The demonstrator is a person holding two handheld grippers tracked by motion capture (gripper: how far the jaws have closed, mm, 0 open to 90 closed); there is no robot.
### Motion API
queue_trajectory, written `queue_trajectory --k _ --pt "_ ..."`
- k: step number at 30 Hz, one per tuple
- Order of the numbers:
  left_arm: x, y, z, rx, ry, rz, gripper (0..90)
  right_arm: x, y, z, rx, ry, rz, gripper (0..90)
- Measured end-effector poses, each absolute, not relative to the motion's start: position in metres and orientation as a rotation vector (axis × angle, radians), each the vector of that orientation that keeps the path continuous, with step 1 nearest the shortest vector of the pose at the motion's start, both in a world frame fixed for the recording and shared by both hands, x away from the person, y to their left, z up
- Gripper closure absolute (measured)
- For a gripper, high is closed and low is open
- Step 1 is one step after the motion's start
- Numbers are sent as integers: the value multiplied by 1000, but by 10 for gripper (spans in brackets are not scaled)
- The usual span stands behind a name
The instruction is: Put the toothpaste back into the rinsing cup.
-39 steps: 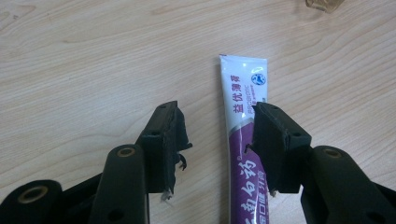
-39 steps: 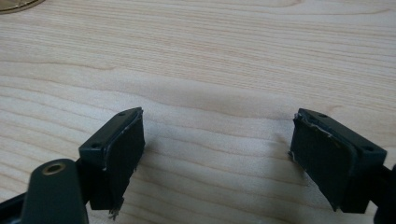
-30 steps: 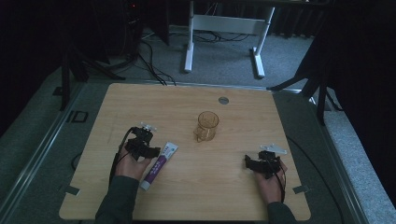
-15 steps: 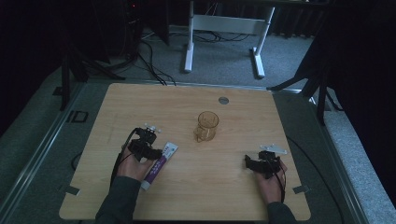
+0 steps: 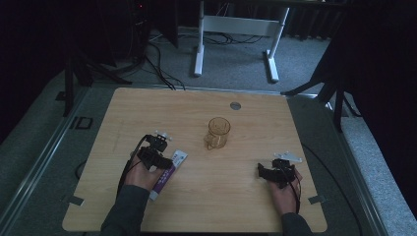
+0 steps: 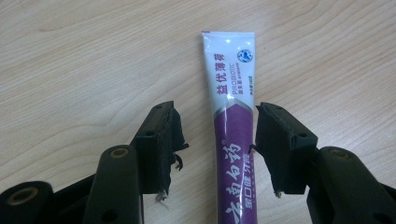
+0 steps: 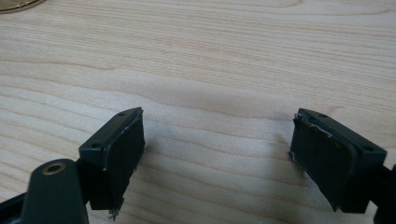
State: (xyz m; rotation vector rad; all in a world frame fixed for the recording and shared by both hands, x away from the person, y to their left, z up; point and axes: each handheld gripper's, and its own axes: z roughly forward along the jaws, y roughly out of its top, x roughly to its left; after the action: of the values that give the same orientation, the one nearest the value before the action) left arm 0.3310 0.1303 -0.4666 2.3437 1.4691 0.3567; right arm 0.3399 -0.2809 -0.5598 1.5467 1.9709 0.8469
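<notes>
Opening lately: my left claw (image 6: pixel 217 135), jaws now apart, straddling the toothpaste tube (image 6: pixel 232 140) flat on the counter (image 6: pixel 70 70); released, likely. Right claw (image 7: pixel 217 149): apart, idle.

The high view looks forward and down from above the table's (image 5: pixel 196 206) near edge, taking in the whole top. Each gripper view sits low and close over the table's wood, their shared ground.

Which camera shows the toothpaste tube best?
The left gripper view: the toothpaste tube lies close up between open jaws, print readable. The high view shows it small, partly under the left gripper.
</notes>
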Motion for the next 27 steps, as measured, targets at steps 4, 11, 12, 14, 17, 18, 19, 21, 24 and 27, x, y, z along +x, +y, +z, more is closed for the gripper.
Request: queue_trajectory --k 4,11,12,14,17,18,19,21,24,27 --pt "331 129 -467 2353 1472 351 472 340 -281 -560 1545 1972 847 176" --pt "331 130 -467 2360 1476 347 464 340 -281 -560 1543 1973 847 176" --pt "331 130 -467 2360 1476 347 464 340 -281 -560 1543 1974 847 176" --pt "331 130 -467 2364 1483 340 460 340 -281 -560 1541 1975 847 176" --pt "331 130 -467 2362 1490 341 454 340 -281 -560 1540 1975 847 176" --pt "331 130 -467 2365 1491 342 453 340 -281 -560 1541 1975 847 175" --pt "331 130 -467 2365 1492 342 453 340 -281 -560 1540 1975 847 176" --pt "331 130 -467 2367 1493 340 452 340 -281 -560 1541 1975 847 176" --pt "331 130 -468 2371 1495 337 450 340 -281 -560 1541 1975 847 176" --pt "331 129 -469 2381 1496 330 444 340 -281 -560 1540 1976 848 176"
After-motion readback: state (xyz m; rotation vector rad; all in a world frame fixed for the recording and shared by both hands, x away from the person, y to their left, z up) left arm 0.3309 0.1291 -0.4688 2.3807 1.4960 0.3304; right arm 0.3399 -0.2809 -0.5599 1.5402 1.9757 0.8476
